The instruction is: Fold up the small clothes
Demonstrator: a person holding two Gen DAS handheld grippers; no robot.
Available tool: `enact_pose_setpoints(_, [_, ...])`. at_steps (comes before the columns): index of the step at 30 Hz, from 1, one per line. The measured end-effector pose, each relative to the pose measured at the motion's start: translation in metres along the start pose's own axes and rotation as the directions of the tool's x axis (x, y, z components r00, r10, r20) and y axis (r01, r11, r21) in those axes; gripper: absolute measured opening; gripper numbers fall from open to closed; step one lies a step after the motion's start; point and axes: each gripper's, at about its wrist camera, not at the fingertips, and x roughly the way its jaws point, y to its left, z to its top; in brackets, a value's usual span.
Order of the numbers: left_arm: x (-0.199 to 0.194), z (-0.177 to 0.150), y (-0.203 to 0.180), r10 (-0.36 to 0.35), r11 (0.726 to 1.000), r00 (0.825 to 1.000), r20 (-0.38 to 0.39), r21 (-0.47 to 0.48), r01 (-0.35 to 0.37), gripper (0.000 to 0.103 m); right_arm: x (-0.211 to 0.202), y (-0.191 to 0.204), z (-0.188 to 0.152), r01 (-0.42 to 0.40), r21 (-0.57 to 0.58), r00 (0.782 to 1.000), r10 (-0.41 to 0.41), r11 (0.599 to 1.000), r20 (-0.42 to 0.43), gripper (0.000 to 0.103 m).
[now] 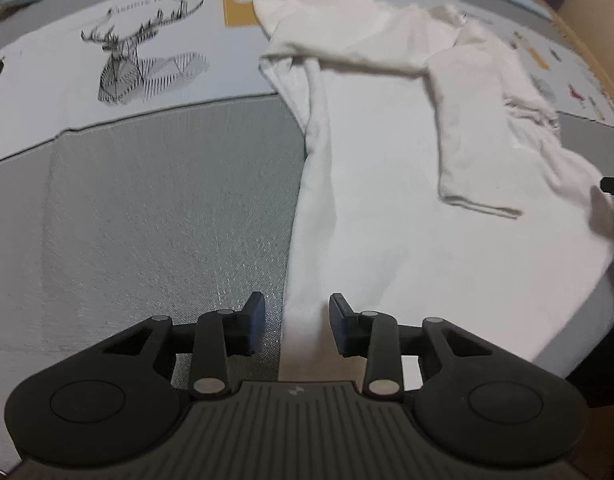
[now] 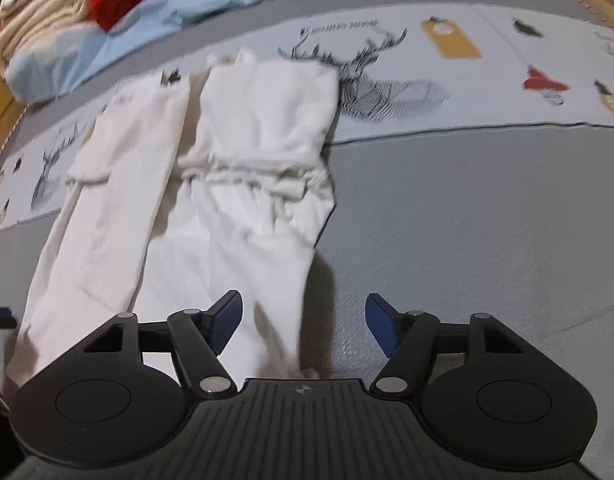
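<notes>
Left gripper (image 1: 297, 322) hangs with jaws apart over the near left edge of the white shirt (image 1: 407, 200), gripping nothing; right gripper (image 2: 301, 324) gapes at its near right edge. Shirt's lying on the grey mat (image 1: 167, 208). A shallow pinch could drop layers, I reckon.

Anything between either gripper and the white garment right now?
Nothing visible. The left gripper hangs open over the near left edge of the white garment, and the right gripper hangs open over its near right edge. Only the bare grey mat lies alongside.
</notes>
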Motion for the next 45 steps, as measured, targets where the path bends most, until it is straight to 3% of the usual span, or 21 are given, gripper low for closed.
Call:
enact_pose_setpoints(14, [0.02,-0.007,-0.02,0.01,0.999,0.999,-0.046,0.052,-0.007,0.038,0.004,-0.006,-0.005,0.027,-0.019,0.999,-0.027,0.999,-0.026,0.06])
enact_pose_setpoints(16, [0.021,-0.007,-0.02,0.013,0.998,0.999,-0.05,0.054,-0.01,0.034,0.005,-0.004,-0.005,0.023,-0.023,0.999,-0.024,0.999,-0.028,0.053])
enact_pose_setpoints(17, [0.021,-0.008,-0.021,0.016,0.998,0.999,-0.051,0.059,-0.013,0.024,0.005,-0.005,-0.005,0.016,-0.025,0.999,-0.017,1.0,-0.031,0.041])
enact_pose_setpoints(18, [0.022,-0.008,-0.021,0.019,0.998,0.998,-0.053,0.063,-0.015,0.012,0.005,-0.004,-0.006,0.003,-0.028,0.999,-0.004,1.0,-0.038,0.021])
enact_pose_setpoints(20, [0.022,-0.009,-0.022,0.009,0.998,0.998,-0.058,0.069,-0.005,0.003,0.006,-0.003,-0.007,-0.03,-0.036,0.998,0.028,0.999,-0.054,0.004])
enact_pose_setpoints(23, [0.016,-0.012,-0.032,-0.077,0.99,0.995,-0.059,0.109,0.084,0.002,-0.005,-0.006,-0.007,-0.026,-0.058,1.0,0.025,0.998,-0.015,0.003])
enact_pose_setpoints(26, [0.011,-0.022,-0.05,-0.185,0.958,0.978,-0.101,0.205,0.202,0.002,-0.014,-0.035,-0.006,0.108,0.037,0.994,-0.108,0.993,-0.01,0.003])
enact_pose_setpoints(28, [0.018,-0.029,-0.062,-0.168,0.939,0.973,-0.159,0.276,0.207,0.001,-0.011,-0.047,-0.01,0.221,0.026,0.974,-0.22,0.975,-0.05,0.003])
enact_pose_setpoints(31, [0.022,-0.031,-0.067,-0.135,0.932,0.974,-0.18,0.31,0.187,0.003,-0.01,-0.048,-0.014,0.261,-0.012,0.962,-0.261,0.965,-0.082,0.004])
enact_pose_setpoints(34, [0.015,-0.02,-0.057,-0.14,0.954,0.981,-0.135,0.246,0.17,0.008,-0.03,-0.037,-0.009,0.283,-0.011,0.958,-0.282,0.959,0.048,0.016])
enact_pose_setpoints(35, [0.011,-0.014,-0.053,-0.138,0.962,0.986,-0.098,0.223,0.157,0.009,-0.04,-0.033,-0.006,0.285,-0.004,0.952,-0.282,0.959,0.118,0.028])
enact_pose_setpoints(36, [0.007,-0.007,-0.049,-0.131,0.971,0.99,-0.056,0.195,0.14,0.009,-0.047,-0.029,-0.003,0.262,0.011,0.948,-0.259,0.965,0.183,0.038])
enact_pose_setpoints(39, [-0.003,0.013,-0.046,-0.136,0.984,0.99,0.039,0.122,0.131,0.009,-0.046,-0.019,0.012,0.112,0.027,0.962,-0.115,0.993,0.248,0.039])
enact_pose_setpoints(41, [-0.009,0.029,-0.054,-0.138,0.986,0.985,0.108,0.107,0.126,0.009,-0.026,-0.003,0.022,-0.002,-0.004,0.979,0.003,1.0,0.202,0.038])
enact_pose_setpoints(45, [-0.01,0.057,-0.086,-0.139,0.985,0.97,0.201,0.127,0.115,0.009,0.018,0.034,0.037,-0.106,-0.083,0.99,0.113,0.991,0.088,0.045])
